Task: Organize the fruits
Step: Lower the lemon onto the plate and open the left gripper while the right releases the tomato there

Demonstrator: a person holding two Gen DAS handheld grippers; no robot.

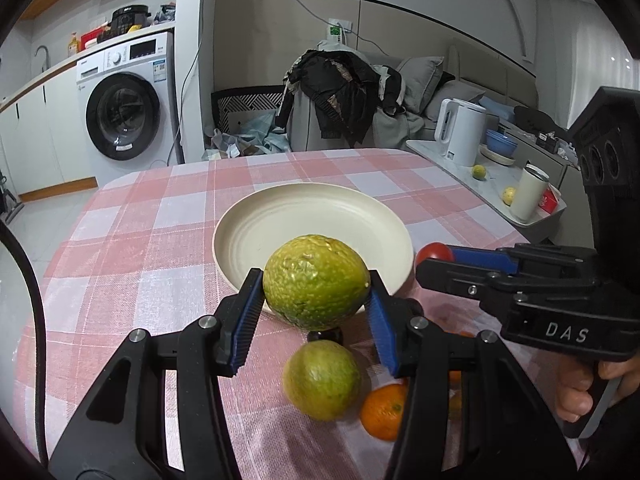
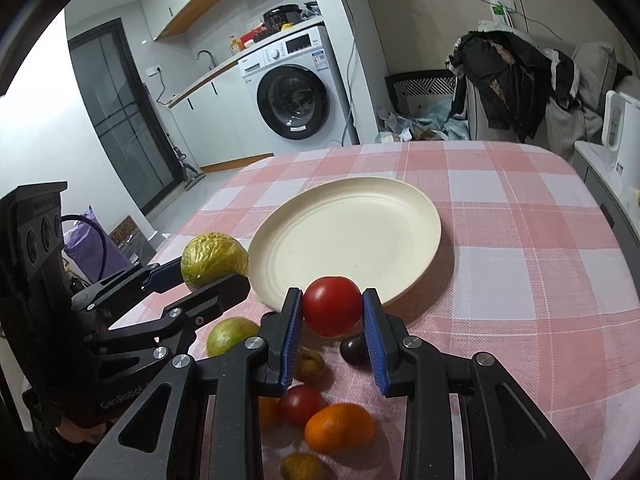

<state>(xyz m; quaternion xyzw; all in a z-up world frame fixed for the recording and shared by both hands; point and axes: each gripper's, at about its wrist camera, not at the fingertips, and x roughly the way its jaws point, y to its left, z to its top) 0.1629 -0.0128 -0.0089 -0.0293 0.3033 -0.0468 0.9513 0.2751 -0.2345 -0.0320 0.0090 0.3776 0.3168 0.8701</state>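
Lifted between the pads of the left gripper [image 1: 316, 292]: a wrinkled green-yellow citrus fruit [image 1: 316, 282], just before the near rim of the round cream plate [image 1: 312, 216]. Clamped in the right gripper [image 2: 332, 312], to its right: a round red tomato [image 2: 332, 306], also at the plate's near rim. Below on the pink checked tablecloth [image 2: 520, 240]: a smooth green fruit [image 1: 322, 380], an orange mandarin [image 1: 384, 412] right of it.

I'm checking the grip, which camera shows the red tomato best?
Right wrist view: the red tomato sits whole between the right gripper pads. Left wrist view shows only its top behind the finger.
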